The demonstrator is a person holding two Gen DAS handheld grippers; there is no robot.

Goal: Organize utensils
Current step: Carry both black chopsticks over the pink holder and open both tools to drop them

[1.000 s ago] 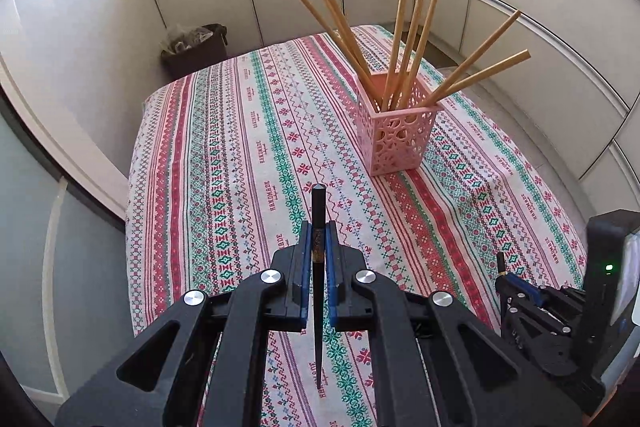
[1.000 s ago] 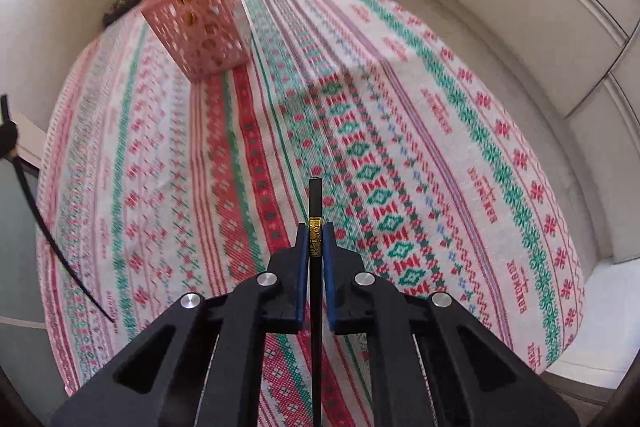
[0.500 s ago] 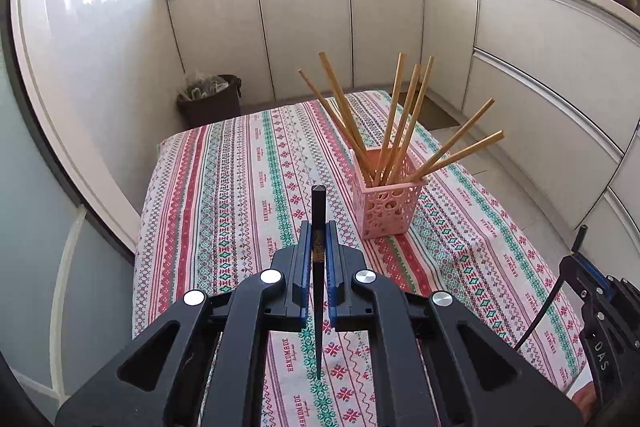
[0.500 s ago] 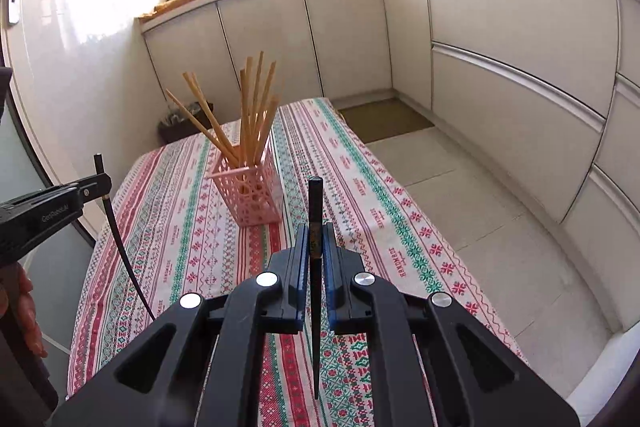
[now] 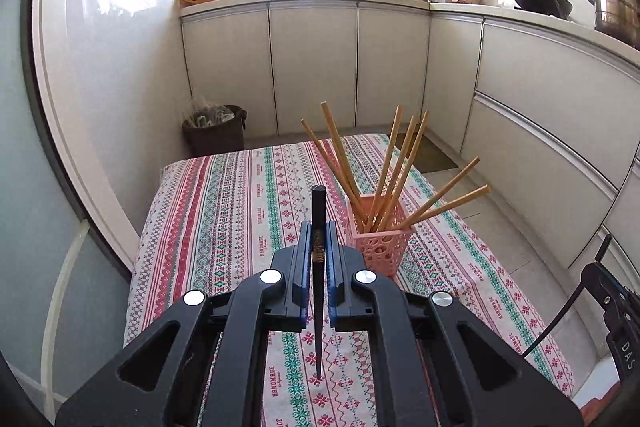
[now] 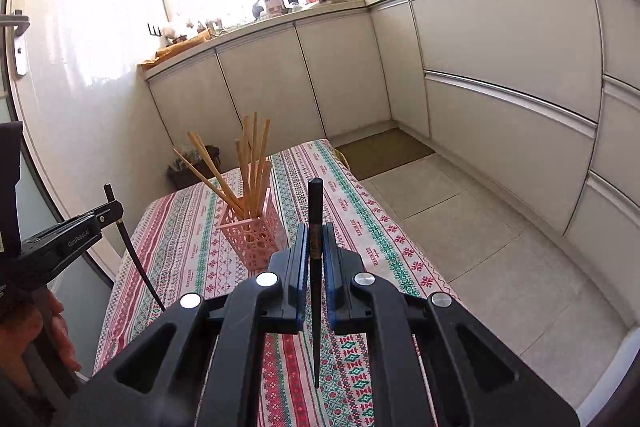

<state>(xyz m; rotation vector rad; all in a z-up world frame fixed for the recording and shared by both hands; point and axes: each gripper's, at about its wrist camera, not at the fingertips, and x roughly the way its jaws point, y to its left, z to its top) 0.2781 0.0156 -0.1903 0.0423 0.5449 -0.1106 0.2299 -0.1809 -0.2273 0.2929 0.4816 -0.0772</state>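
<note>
— What do we hold on the left?

— Our left gripper (image 5: 319,239) is clamped on a black tapered chopstick (image 5: 318,291), upright above the striped patterned tablecloth (image 5: 224,211).

— And the right?

— Our right gripper (image 6: 315,245) pinches a second black chopstick (image 6: 315,287) the same way.

— The holder?

— The pink perforated plastic basket (image 5: 380,247) stands on the cloth ahead, with wooden chopsticks (image 5: 384,171) fanning out of it.

Our left gripper (image 5: 318,233) and right gripper (image 6: 315,233): both level, raised, jaws clamped on black chopsticks.
</note>
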